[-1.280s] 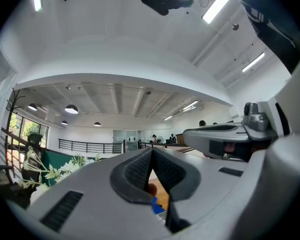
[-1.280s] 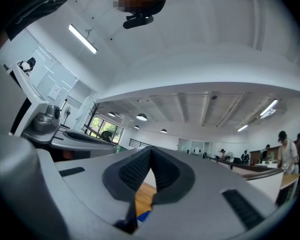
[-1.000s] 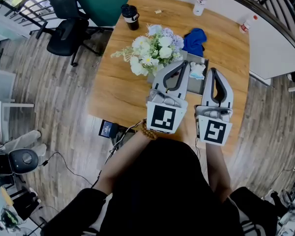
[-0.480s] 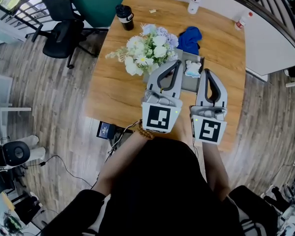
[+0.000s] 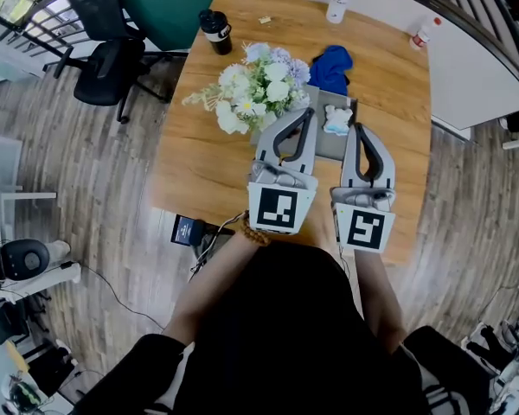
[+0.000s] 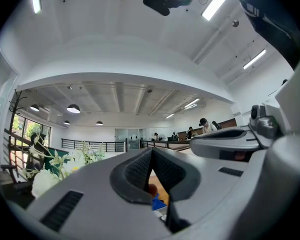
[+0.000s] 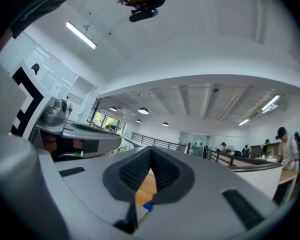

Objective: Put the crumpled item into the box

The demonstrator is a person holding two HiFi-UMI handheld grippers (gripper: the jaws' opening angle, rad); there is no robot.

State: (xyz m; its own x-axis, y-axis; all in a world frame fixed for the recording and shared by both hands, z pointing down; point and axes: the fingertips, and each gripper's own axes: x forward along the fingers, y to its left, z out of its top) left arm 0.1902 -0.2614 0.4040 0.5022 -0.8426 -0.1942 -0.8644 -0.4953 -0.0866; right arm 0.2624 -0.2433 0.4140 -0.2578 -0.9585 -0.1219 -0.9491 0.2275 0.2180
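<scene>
Crumpled item [image 5: 338, 120] in box [image 5: 331, 146] — head view

The one wooden worktop [image 5: 203, 150] carries one bunch of white and pale flowers [image 5: 258, 89], one dark tumbler [image 5: 214, 31], one clear bottle [image 5: 336, 3], one small scrap [image 5: 264, 20], one crumpled blue cloth [image 5: 332, 66] and one grey box [image 5: 329, 147], in which lies one crumpled white item [image 5: 337, 119]. A second bottle [image 5: 424, 35] stands off the worktop on the white ledge [image 5: 476, 76], which makes two bottles. There are two tools, the left tool [image 5: 305, 112] and the right tool [image 5: 356, 130], each with one marker cube, and on the floor two black office chairs [image 5: 108, 59] and one small dark device [image 5: 187, 229].
</scene>
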